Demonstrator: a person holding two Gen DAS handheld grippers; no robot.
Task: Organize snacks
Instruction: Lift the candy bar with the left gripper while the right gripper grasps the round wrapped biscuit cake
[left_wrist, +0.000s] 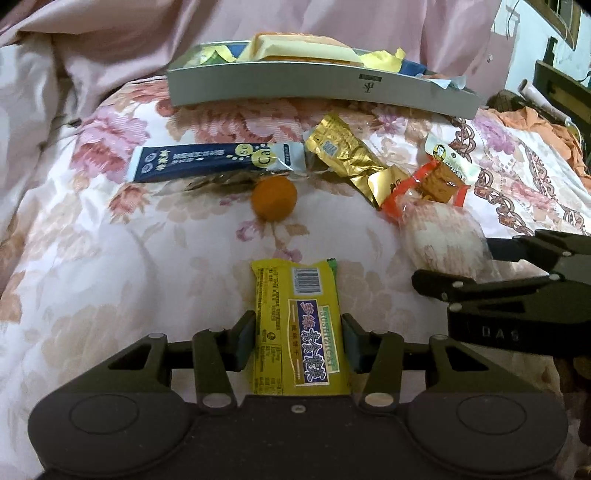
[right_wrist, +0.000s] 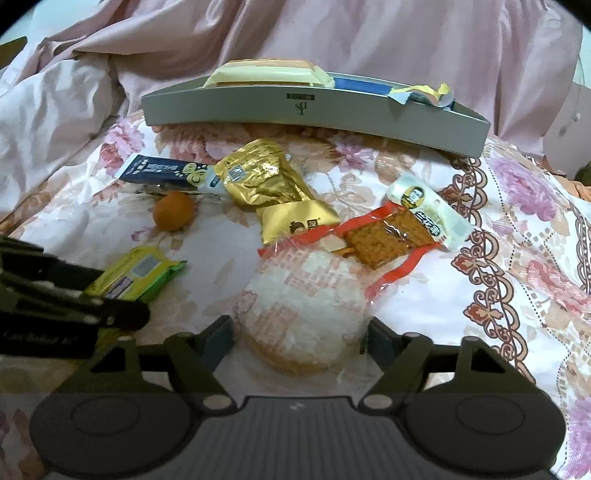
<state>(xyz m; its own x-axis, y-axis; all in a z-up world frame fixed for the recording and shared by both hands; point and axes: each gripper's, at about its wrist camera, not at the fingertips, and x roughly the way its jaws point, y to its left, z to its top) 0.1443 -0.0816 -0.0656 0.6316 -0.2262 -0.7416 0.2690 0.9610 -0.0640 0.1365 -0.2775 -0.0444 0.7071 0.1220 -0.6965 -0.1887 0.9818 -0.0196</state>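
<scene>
My left gripper is shut on a yellow snack packet; its pads press both long sides and the packet points away from me. In the right wrist view that packet lies at the left, under the left gripper. A round pale bun in a clear wrapper sits between the pads of my right gripper, which touch the wrapper on both sides. The left wrist view shows the right gripper around the bun. A grey tray holding several snacks stands at the back.
On the floral bedspread lie a small orange fruit, a dark blue stick packet, a gold foil packet and a red-edged packet of brown squares. Pink bedding is piled behind the tray.
</scene>
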